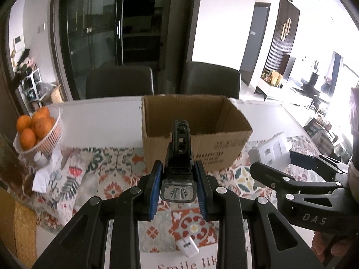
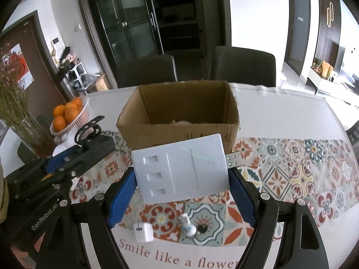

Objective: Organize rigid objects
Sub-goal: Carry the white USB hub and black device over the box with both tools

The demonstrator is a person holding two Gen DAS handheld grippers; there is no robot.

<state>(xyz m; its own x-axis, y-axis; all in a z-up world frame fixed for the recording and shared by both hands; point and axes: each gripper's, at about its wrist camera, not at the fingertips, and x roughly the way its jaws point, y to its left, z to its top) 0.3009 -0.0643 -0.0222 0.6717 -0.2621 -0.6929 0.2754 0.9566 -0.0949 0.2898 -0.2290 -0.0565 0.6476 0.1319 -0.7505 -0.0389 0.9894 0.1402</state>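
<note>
Before the cardboard box (image 2: 179, 116), left hand-held gripper (image 1: 178, 187) pinches a black flashlight (image 1: 179, 157), right hand-held gripper (image 2: 181, 192) a white hub (image 2: 179, 170).

You get strong daylight from the right in both views. In your left wrist view the window area (image 1: 336, 74) is blown out to white, and glare washes the far wall (image 1: 222, 20) and the table edge (image 1: 258, 104). The dark glass cabinet (image 2: 134, 22) stays dim, with faint reflections. The inside of the cardboard box (image 2: 184, 103) sits in soft shadow. Fisheye distortion bends door frames and the table rim, and black vignetting fills every corner. Nearby things look sharp; the far room turns hazy and soft.
</note>
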